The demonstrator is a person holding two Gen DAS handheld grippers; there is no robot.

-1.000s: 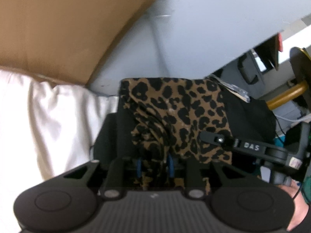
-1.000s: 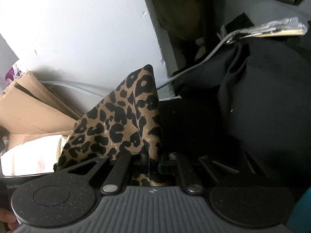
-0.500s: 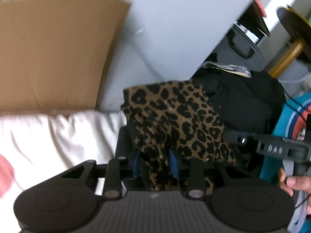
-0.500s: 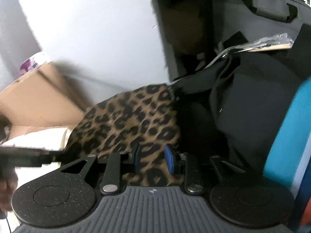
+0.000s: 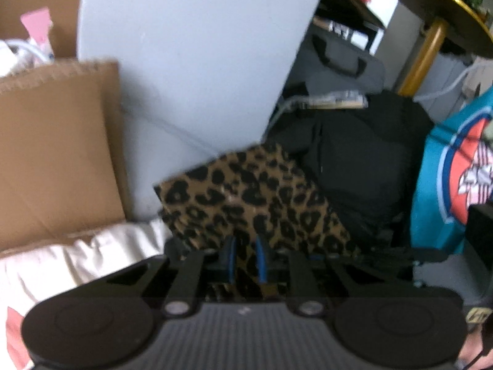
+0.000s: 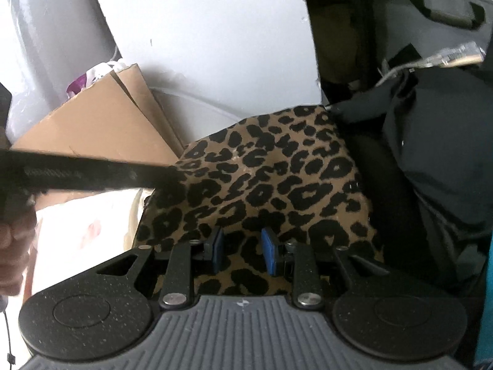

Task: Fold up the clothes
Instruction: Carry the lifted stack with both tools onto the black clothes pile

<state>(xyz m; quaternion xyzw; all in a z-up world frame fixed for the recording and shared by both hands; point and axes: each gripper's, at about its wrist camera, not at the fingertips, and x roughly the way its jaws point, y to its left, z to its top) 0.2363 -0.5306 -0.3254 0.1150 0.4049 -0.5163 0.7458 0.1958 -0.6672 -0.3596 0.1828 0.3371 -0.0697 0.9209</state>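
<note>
A leopard-print garment (image 5: 252, 197) lies folded on a dark pile, its near edge running in under both grippers. My left gripper (image 5: 245, 246) is closing, and its blue pads pinch a fold of that near edge. In the right wrist view the same garment (image 6: 271, 172) spreads flat ahead. My right gripper (image 6: 242, 243) has its blue pads apart over the cloth without pressing on it. The left gripper's black body (image 6: 92, 175) reaches in from the left to the garment's left edge, held by a hand (image 6: 12, 246).
A cardboard box (image 5: 55, 154) and white bedding (image 5: 77, 262) lie to the left. A pale grey panel (image 5: 200, 61) stands behind. Black clothes (image 5: 363, 166) are heaped on the right, beside a teal printed shirt (image 5: 446, 185). A grey case (image 5: 339, 58) stands further back.
The right gripper's pads have parted and let go of the leopard cloth, which now lies flatter. The left gripper's pads have drawn together on the cloth while that gripper rolled and rose.
</note>
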